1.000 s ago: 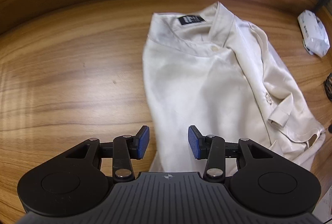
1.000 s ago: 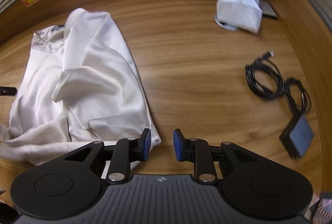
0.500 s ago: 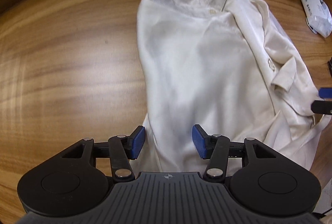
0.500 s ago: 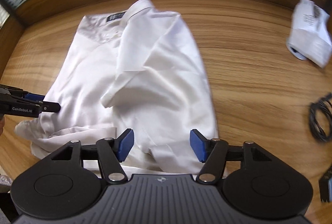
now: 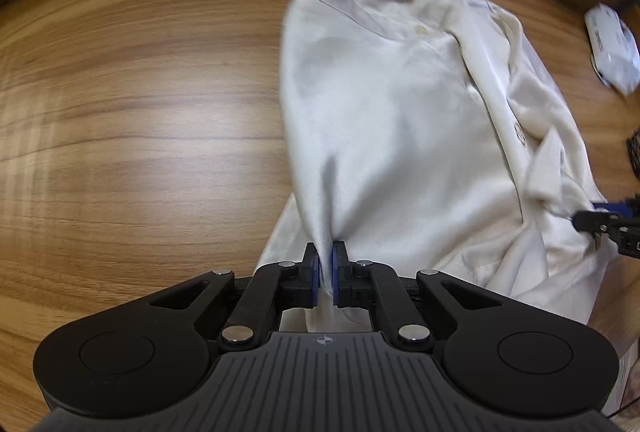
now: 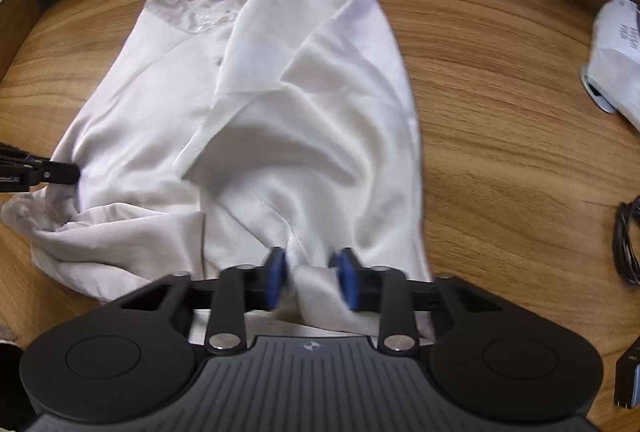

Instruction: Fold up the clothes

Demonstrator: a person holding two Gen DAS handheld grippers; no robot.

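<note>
A cream short-sleeved shirt (image 5: 400,119) lies crumpled on the wooden table (image 5: 140,111), its collar with a black label at the far end. My left gripper (image 5: 326,268) is shut on a pinch of the shirt's near left hem, which is pulled into a ridge. In the right wrist view the shirt (image 6: 280,91) fills the middle. My right gripper (image 6: 310,272) is closing, with bunched hem fabric between its blurred blue pads. The left gripper (image 6: 52,171) shows at the left edge on the cloth, and the right gripper (image 5: 600,220) shows at the right edge of the left wrist view.
A white plastic packet (image 6: 616,55) lies on the table to the right of the shirt. A coiled black cable (image 6: 626,240) and a dark adapter (image 6: 630,372) sit at the right edge. Bare wood (image 6: 500,151) stretches between shirt and packet.
Both grippers moved in over the shirt's near hem. The left jaws went from apart to shut on the fabric; the right jaws opened wide, then narrowed around the hem.
</note>
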